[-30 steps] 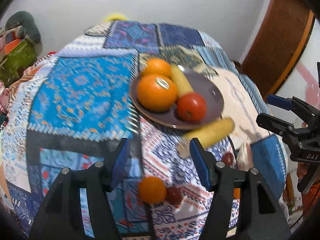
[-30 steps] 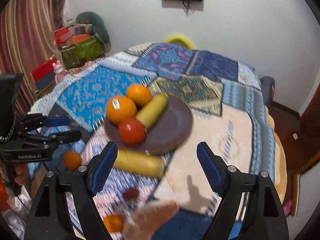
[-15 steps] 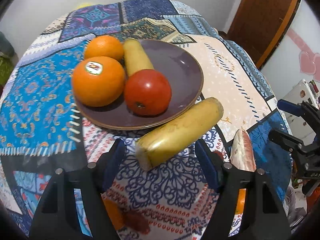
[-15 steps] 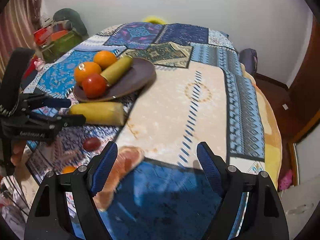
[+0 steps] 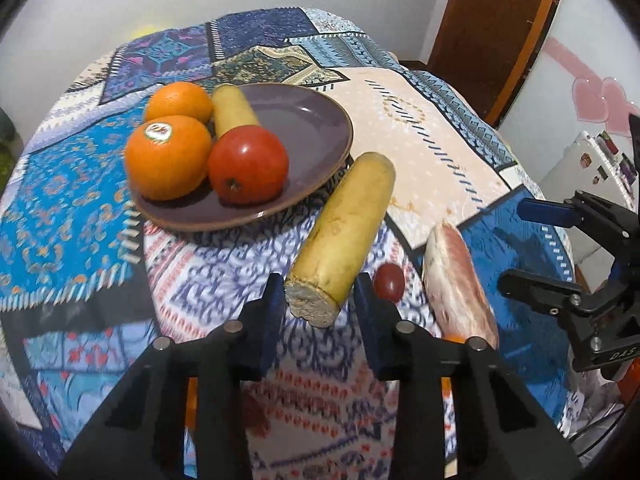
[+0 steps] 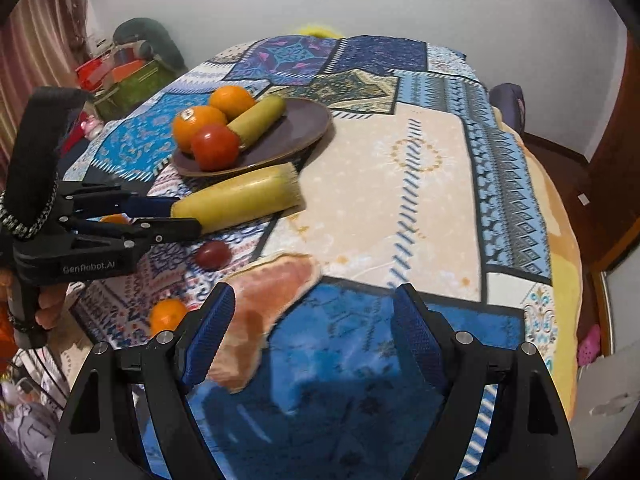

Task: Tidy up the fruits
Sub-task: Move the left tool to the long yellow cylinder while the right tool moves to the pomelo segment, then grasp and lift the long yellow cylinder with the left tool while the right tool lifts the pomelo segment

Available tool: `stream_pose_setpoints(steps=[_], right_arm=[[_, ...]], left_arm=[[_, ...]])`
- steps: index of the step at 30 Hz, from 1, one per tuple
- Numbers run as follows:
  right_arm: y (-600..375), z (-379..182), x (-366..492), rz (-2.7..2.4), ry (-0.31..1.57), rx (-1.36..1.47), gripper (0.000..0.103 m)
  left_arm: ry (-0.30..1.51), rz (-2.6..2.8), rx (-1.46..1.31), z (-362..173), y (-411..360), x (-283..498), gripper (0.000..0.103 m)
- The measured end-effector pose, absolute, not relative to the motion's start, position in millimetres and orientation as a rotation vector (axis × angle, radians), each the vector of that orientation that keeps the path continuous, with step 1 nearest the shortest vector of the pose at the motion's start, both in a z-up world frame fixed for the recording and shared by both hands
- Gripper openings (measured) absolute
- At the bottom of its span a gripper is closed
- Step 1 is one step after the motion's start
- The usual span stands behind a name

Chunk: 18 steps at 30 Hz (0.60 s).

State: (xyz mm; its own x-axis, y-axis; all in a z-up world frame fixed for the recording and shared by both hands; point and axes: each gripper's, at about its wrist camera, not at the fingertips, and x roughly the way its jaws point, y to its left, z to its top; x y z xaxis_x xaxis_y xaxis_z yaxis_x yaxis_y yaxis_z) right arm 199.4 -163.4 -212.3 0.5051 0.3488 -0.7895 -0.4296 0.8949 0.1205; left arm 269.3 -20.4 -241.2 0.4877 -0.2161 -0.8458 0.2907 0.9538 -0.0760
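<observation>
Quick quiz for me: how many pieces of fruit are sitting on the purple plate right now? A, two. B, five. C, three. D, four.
D: the purple plate holds two oranges, one red tomato and one yellow banana; the other banana lies off the plate.
</observation>
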Motion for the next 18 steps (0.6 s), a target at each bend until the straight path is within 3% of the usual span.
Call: stream_pose_setpoints(steps=[18], right_arm=[[-138,-236,213,0.503,1.031,-0.05,0.078]], left_arm=[[0.99,-0.258,0.045,-213,2,199,0.028]])
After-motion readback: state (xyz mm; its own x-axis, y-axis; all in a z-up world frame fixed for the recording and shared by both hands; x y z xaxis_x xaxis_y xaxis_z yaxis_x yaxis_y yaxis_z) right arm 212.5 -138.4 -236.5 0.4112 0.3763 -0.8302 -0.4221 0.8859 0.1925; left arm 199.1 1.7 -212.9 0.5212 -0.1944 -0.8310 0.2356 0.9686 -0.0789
